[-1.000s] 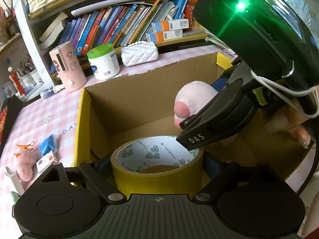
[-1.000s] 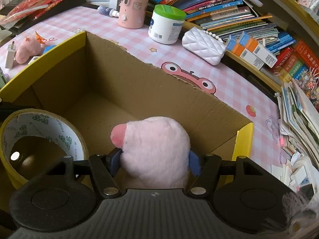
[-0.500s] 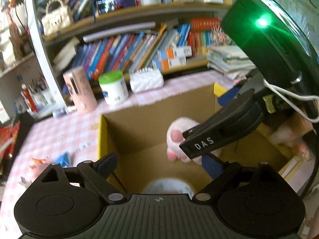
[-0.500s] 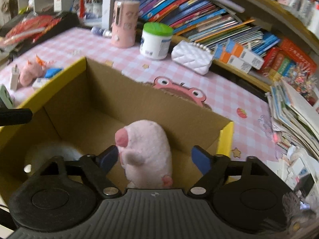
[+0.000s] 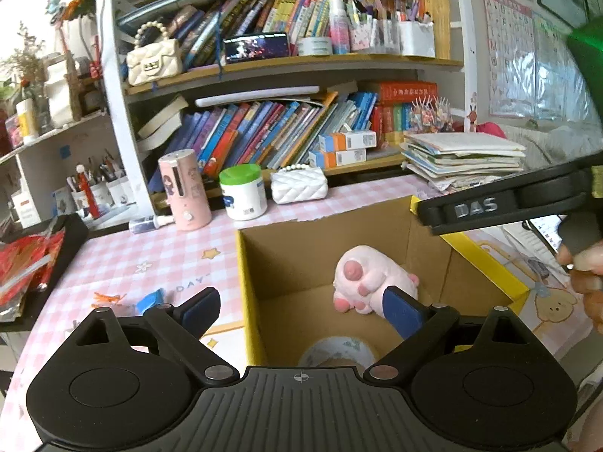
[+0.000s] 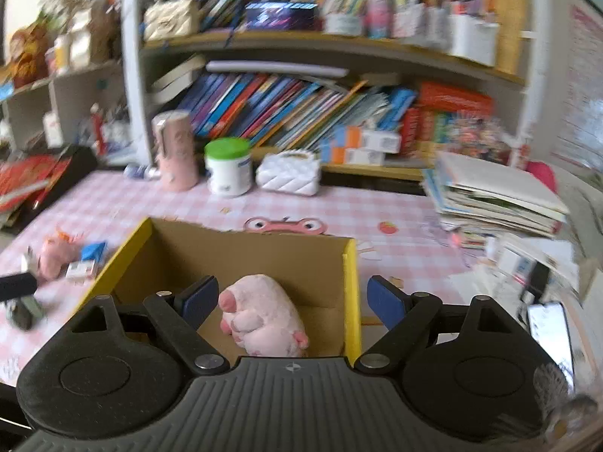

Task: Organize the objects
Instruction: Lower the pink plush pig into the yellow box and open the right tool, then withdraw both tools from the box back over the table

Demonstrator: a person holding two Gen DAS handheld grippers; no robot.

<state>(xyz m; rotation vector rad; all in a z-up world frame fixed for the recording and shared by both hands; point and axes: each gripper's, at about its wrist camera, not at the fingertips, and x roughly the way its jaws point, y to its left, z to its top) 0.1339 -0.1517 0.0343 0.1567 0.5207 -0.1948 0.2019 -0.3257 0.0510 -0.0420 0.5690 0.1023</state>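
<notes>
Box: cardboard box (image 5: 339,241) with yellow flap edges, centre of both views, open-topped on pink checked tablecloth (image 5: 113,263).
Plush: pink plush pig (image 5: 367,280) lying on box floor, centre right; likely light, soft, squashy; best pinched across the round body.
Tape: yellow tape roll (image 5: 339,352) flat on box floor, lower centre; probably stiff ring, light; best gripped across the rim.
Left gripper (image 5: 301,310): jaws spread wide, just opened further, empty, above box.
Right gripper (image 6: 288,297): jaws spread, just opened further, clear of pig below.
Leftovers: small pink toy (image 6: 56,250) and blue packet (image 6: 92,252), middle left, on cloth.
Writing: "DAS" on black arm, upper right; "DAY" on cloth.
</notes>
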